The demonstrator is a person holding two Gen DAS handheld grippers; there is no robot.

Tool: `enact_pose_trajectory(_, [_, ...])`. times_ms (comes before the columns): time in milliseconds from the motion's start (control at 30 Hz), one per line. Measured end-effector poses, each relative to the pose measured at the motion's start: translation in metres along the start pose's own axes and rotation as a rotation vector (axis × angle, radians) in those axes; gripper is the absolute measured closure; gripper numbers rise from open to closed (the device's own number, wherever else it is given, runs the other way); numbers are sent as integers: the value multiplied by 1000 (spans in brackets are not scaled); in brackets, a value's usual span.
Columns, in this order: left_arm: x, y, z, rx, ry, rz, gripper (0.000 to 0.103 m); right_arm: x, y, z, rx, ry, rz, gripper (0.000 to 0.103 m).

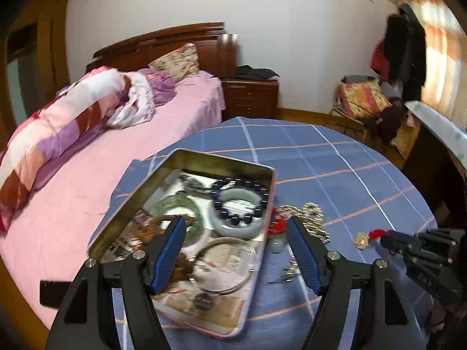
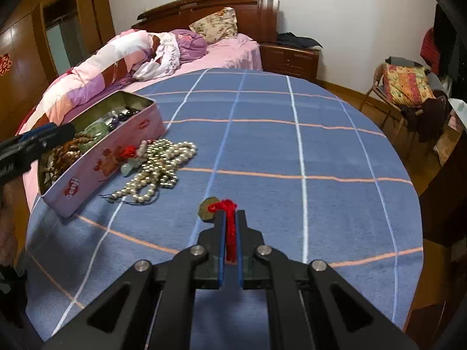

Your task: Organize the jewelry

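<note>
- Red cord (image 2: 231, 233) sits pinched between the blue pads of the right gripper (image 2: 230, 218), whose jaws are drawn in tight on it; the brass-coloured pendant (image 2: 207, 207) tied to the cord hangs off the tip, low over the blue checked cloth (image 2: 335, 145)
- The step in hand looks like the pick-up of this pendant, one of the loose pieces not yet in the tin (image 2: 116, 157)
- In the left wrist view the same pendant (image 1: 362, 239) and its red tuft show at the tip of the right gripper (image 1: 386, 240), well to the right of the tin (image 1: 221, 162)
- The left gripper (image 1: 238, 250) is spread wide with nothing between its pads, poised over the near end of the tin, above the bangles
- Next, as I judge it, the pendant has to be carried left across the cloth to the tin and let go inside; the grip is on the cord alone, so the metal piece may swing, and a slow carry would suit it
- The tin is pink outside, metal inside, lid off, near the cloth's left edge; it already holds a pale jade bangle (image 1: 233, 218), a green bangle (image 1: 178, 207), dark beads (image 1: 242, 186) and a thin wire hoop (image 1: 224, 265)
- Just beside the tin's right wall lies a heap of pearl strands (image 2: 157, 163) with a second red-tied charm (image 2: 130, 153), both still outside, so the sorting seems partly done
</note>
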State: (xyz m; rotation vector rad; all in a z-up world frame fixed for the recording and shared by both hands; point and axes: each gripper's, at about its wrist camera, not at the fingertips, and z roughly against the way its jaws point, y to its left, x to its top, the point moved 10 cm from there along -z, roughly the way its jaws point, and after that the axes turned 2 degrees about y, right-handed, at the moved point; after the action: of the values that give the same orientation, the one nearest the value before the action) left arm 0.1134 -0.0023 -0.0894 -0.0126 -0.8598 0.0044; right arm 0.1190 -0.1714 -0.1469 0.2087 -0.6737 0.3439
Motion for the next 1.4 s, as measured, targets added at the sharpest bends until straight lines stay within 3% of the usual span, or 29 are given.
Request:
enact_pose_trajectory(133, [1,-24,-3,-13,-6,-59,33,-3,0,-4,1,-1,-10,95])
enact_pose_trajectory(233, [-1,-42,-9,-30,6,-109,50,-2,-2,-2,14,-6,-23,95])
enact_pose_trajectory(467, [-7,-72,-32,-71,71,-154,51,-3,-13,0,3,-8,-35,95])
enact_pose_trajectory(667, [-11,-72,-53,-47,114,-151,51,-4,-14,1,8,-9,-42,95])
enact_pose_trajectory(700, [-11,-71,-53,-42,112,-150,55,-3,-14,1,9,-10,-41,95])
enact_pose_trajectory(733, [-11,-69,-56,-41,117,-149,72,-3,-15,1,11,-11,-41,95])
enact_pose_trajectory(800, [-13,-67,-61,-48,139,-141,93,-4,-15,1,15,-10,-45,95])
enact_pose_trajectory(867, [-16,-62,-65,-45,150,-131,96,-4,-17,2,18,-11,-48,95])
enact_pose_trajectory(900, [-17,-60,-67,-41,153,-129,103,-4,-17,2,19,-11,-48,95])
enact_pose_trajectory(1400, [-25,-64,-23,-140,104,-106,103,-5,-20,2,34,-10,-58,94])
